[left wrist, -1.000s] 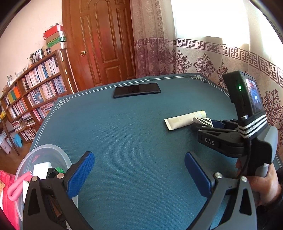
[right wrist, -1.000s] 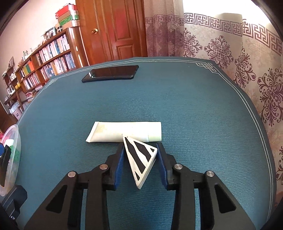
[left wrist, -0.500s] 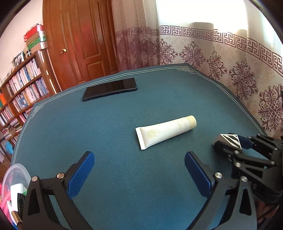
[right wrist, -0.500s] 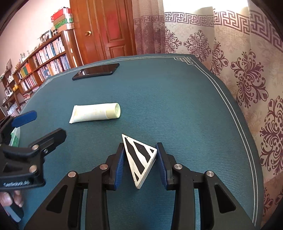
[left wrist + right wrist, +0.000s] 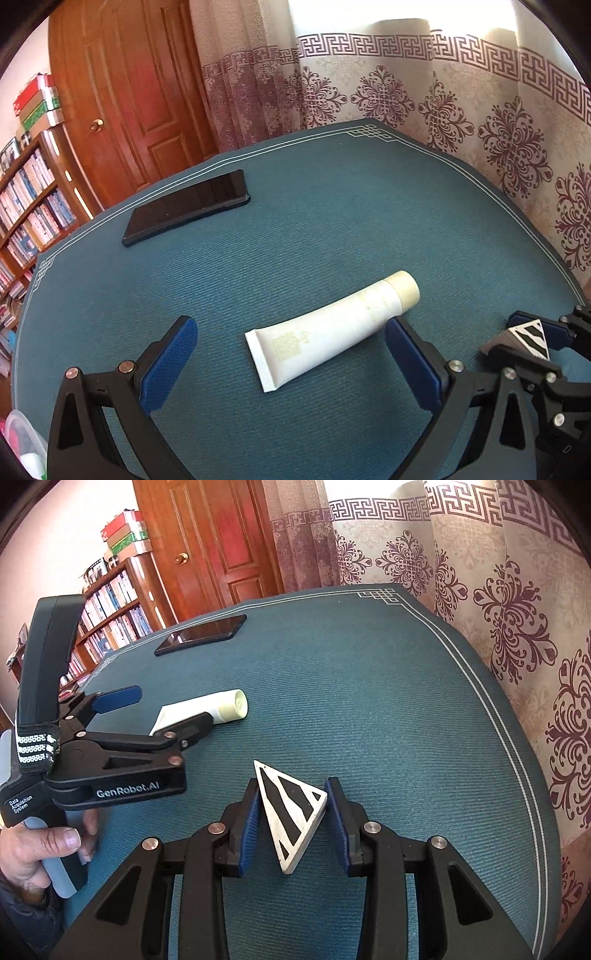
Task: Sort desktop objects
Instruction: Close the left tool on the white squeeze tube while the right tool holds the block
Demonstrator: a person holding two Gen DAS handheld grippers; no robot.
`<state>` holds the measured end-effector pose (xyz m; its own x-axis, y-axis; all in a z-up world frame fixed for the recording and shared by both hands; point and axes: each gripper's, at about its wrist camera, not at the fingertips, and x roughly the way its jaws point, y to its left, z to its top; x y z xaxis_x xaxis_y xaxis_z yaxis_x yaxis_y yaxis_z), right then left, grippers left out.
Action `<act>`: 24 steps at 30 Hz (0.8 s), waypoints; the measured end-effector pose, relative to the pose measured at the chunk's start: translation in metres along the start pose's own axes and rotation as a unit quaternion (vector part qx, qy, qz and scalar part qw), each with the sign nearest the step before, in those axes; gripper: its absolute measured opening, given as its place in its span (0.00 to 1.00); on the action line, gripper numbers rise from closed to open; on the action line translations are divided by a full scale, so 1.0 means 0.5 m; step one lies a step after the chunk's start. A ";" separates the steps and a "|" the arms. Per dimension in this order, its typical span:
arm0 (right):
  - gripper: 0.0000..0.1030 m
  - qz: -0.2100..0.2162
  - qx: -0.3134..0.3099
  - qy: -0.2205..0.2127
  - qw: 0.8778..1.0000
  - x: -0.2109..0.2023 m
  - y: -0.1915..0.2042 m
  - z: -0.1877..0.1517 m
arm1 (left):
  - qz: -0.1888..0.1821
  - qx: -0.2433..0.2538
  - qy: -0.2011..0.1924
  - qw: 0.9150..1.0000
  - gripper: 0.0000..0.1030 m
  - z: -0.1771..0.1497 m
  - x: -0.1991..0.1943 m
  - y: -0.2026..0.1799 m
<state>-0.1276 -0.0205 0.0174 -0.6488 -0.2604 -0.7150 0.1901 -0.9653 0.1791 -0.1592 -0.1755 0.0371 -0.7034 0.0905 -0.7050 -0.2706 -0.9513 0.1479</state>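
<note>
The right gripper (image 5: 291,819) has its two blue-padded jaws closed against a white triangular block with black stripes (image 5: 291,812), gripping it by its slanted sides with one corner pointing back toward the camera, just above the blue-green woven table mat (image 5: 388,701). From the left wrist view the same block (image 5: 530,338) shows at the far right, pinched in the right gripper's fingers.

The left gripper (image 5: 291,363) is spread wide and holds nothing. Between its blue pads lies a cream-white plastic squeeze tube with a pale cap (image 5: 332,328), flat on the mat, crimped end toward the camera and cap pointing away to the right. The right finger's tip sits just beside the tube near its cap end; the left finger stands well apart from it.

A black slab-shaped smartphone (image 5: 188,206) lies face up near the mat's far edge, well apart from the tube. A person's hand (image 5: 33,849) grips the left gripper's handle.
</note>
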 end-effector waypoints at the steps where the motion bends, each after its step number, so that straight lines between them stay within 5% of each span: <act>1: 0.36 -0.002 -0.001 -0.001 1.000 0.000 0.001 -0.001 | -0.003 0.011 0.002 1.000 0.99 0.001 0.005 -0.008; 6: 0.36 -0.003 0.002 -0.002 1.000 0.000 0.002 -0.003 | 0.005 0.029 0.003 1.000 0.99 0.013 0.019 -0.022; 16: 0.36 -0.017 -0.006 -0.006 1.000 0.003 0.013 -0.005 | -0.021 -0.030 0.029 0.999 0.98 0.020 0.047 0.015; 24: 0.36 -0.041 -0.026 -0.007 0.999 0.005 0.027 -0.008 | -0.050 -0.018 0.014 0.999 0.53 0.011 0.023 -0.019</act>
<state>-0.1238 -0.0341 0.0156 -0.6732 -0.1815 -0.7168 0.1743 -0.9810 0.0848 -0.1685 -0.1640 0.0314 -0.6555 0.1774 -0.7341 -0.3146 -0.9478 0.0519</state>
